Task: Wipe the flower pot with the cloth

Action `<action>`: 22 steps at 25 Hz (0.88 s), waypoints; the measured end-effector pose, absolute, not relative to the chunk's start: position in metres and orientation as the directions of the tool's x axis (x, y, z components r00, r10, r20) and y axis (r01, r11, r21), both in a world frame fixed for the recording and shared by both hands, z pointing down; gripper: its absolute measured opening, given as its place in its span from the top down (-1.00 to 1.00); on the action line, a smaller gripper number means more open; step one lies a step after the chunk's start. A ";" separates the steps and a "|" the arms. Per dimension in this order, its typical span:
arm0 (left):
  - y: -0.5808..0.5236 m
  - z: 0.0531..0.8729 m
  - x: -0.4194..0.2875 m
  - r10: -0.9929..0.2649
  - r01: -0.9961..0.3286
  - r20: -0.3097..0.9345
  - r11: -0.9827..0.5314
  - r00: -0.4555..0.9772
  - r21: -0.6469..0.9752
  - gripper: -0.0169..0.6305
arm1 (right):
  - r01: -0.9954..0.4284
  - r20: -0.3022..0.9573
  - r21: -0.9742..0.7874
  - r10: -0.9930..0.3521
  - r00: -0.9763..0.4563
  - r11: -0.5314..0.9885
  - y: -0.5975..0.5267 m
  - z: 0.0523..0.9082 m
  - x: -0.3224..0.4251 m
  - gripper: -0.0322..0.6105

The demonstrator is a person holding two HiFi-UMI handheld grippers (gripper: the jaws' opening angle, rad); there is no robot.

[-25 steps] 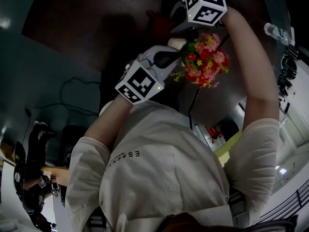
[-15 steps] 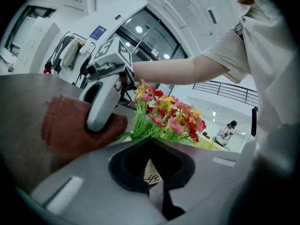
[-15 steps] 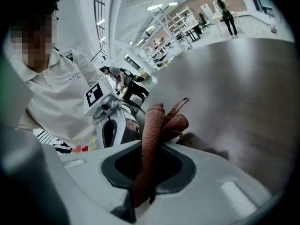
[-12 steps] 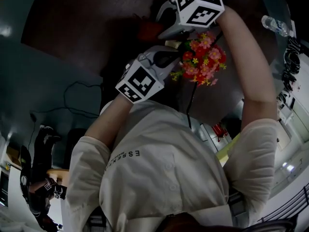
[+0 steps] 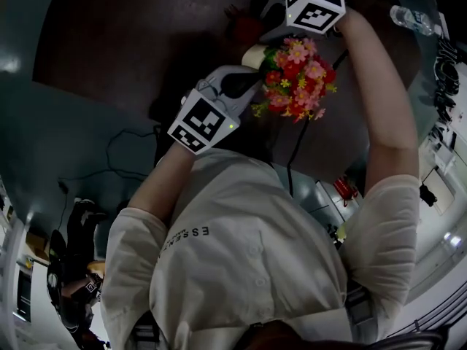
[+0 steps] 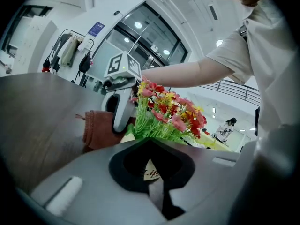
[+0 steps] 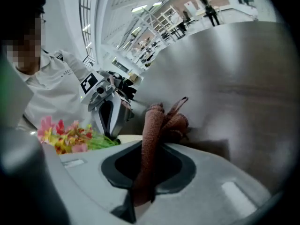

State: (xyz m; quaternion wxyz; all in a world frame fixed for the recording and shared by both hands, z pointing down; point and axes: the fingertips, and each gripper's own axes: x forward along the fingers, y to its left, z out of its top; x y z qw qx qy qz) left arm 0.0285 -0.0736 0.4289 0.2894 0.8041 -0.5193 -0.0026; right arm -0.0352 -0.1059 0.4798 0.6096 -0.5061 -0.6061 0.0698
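A cream flower pot (image 5: 255,55) full of red, pink and yellow flowers (image 5: 295,79) stands on the dark round table (image 5: 131,42). My left gripper (image 5: 235,84) is shut on the pot's rim, and a cream strip of the pot (image 6: 150,170) shows between the left gripper's (image 6: 151,159) jaws, below the flowers (image 6: 164,114). My right gripper (image 5: 281,29) is shut on a rust-red cloth (image 5: 244,28) at the pot's far side. In the right gripper view the cloth (image 7: 152,125) rises out of the right gripper (image 7: 146,170). The pot's wall below the rim is hidden.
A clear plastic bottle (image 5: 412,20) lies at the table's far right. A black cable (image 5: 295,148) runs off the table's near edge towards the person. Coats and bags (image 6: 70,50) hang on a rack beyond the table.
The right gripper, with the cloth, swung left and then back right beside the pot. The left gripper kept its hold on the pot.
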 end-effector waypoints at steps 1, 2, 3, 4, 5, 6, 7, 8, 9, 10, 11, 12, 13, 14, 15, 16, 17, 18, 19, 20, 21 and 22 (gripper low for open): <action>-0.073 0.428 0.029 -0.831 -0.834 0.302 -0.300 0.467 0.463 0.90 | 0.509 0.671 -0.698 0.709 0.219 0.504 -0.115 0.479 -0.029 0.74; -0.072 0.428 0.029 -0.823 -0.834 0.310 -0.310 0.476 0.457 0.90 | 0.492 0.672 -0.690 0.723 0.162 0.530 -0.123 0.476 -0.024 0.74; -0.072 0.428 0.029 -0.815 -0.833 0.315 -0.323 0.486 0.449 0.90 | 0.479 0.672 -0.673 0.736 0.079 0.563 -0.132 0.473 -0.020 0.74; -0.072 0.427 0.029 -0.812 -0.834 0.315 -0.336 0.492 0.438 0.90 | 0.463 0.672 -0.646 0.740 -0.032 0.607 -0.145 0.470 -0.017 0.74; -0.074 0.424 0.027 -0.820 -0.839 0.304 -0.341 0.486 0.423 0.90 | 0.438 0.670 -0.609 0.725 -0.163 0.661 -0.160 0.464 -0.016 0.74; -0.076 0.418 0.022 -0.839 -0.851 0.281 -0.338 0.466 0.402 0.90 | 0.402 0.661 -0.565 0.686 -0.304 0.721 -0.177 0.457 -0.015 0.75; -0.076 0.410 0.015 -0.863 -0.866 0.250 -0.332 0.439 0.374 0.90 | 0.352 0.643 -0.517 0.625 -0.443 0.780 -0.194 0.445 -0.014 0.74; -0.076 0.400 0.008 -0.882 -0.878 0.217 -0.332 0.418 0.344 0.90 | 0.293 0.613 -0.469 0.546 -0.571 0.833 -0.209 0.429 -0.010 0.74; -0.075 0.391 0.001 -0.890 -0.884 0.189 -0.345 0.415 0.315 0.90 | 0.230 0.574 -0.423 0.456 -0.681 0.876 -0.221 0.411 -0.003 0.74; -0.074 0.385 -0.004 -0.884 -0.879 0.172 -0.374 0.434 0.296 0.90 | 0.170 0.528 -0.383 0.366 -0.766 0.908 -0.228 0.392 0.009 0.75; -0.073 0.383 -0.006 -0.864 -0.861 0.169 -0.417 0.475 0.291 0.86 | 0.117 0.484 -0.348 0.285 -0.827 0.930 -0.230 0.374 0.025 0.74; -0.073 0.386 -0.005 -0.830 -0.833 0.176 -0.468 0.529 0.296 0.47 | 0.067 0.450 -0.320 0.213 -0.867 0.945 -0.227 0.359 0.044 0.75; -0.073 0.391 -0.004 -0.789 -0.798 0.186 -0.521 0.585 0.302 0.04 | 0.015 0.428 -0.300 0.148 -0.891 0.954 -0.220 0.349 0.064 0.74; -0.074 0.397 -0.004 -0.748 -0.763 0.192 -0.571 0.636 0.304 -0.24 | -0.039 0.420 -0.288 0.090 -0.903 0.957 -0.212 0.343 0.085 0.74; -0.074 0.401 -0.003 -0.706 -0.726 0.195 -0.618 0.681 0.301 -0.37 | -0.088 0.421 -0.285 0.042 -0.906 0.955 -0.201 0.342 0.104 0.74; -0.074 0.404 -0.001 -0.661 -0.687 0.197 -0.664 0.724 0.295 -0.42 | -0.132 0.430 -0.290 0.007 -0.903 0.948 -0.190 0.344 0.121 0.74; -0.072 0.406 0.001 -0.613 -0.645 0.202 -0.710 0.764 0.283 -0.47 | -0.168 0.445 -0.302 -0.017 -0.895 0.938 -0.178 0.349 0.135 0.74; -0.070 0.409 0.003 -0.562 -0.600 0.212 -0.755 0.800 0.265 -0.57 | -0.201 0.462 -0.317 -0.034 -0.886 0.927 -0.165 0.355 0.147 0.74; -0.069 0.413 0.005 -0.510 -0.555 0.226 -0.796 0.830 0.243 -0.64 | -0.237 0.481 -0.332 -0.052 -0.875 0.913 -0.153 0.363 0.157 0.74; -0.069 0.417 0.006 -0.462 -0.512 0.241 -0.831 0.854 0.219 -0.66 | -0.279 0.501 -0.344 -0.076 -0.862 0.897 -0.141 0.373 0.164 0.74; -0.070 0.420 0.007 -0.423 -0.474 0.251 -0.858 0.870 0.197 -0.66 | -0.328 0.521 -0.352 -0.107 -0.847 0.877 -0.131 0.383 0.169 0.74; -0.072 0.423 0.007 -0.394 -0.444 0.255 -0.877 0.883 0.182 -0.66 | -0.382 0.542 -0.357 -0.144 -0.828 0.852 -0.123 0.394 0.173 0.74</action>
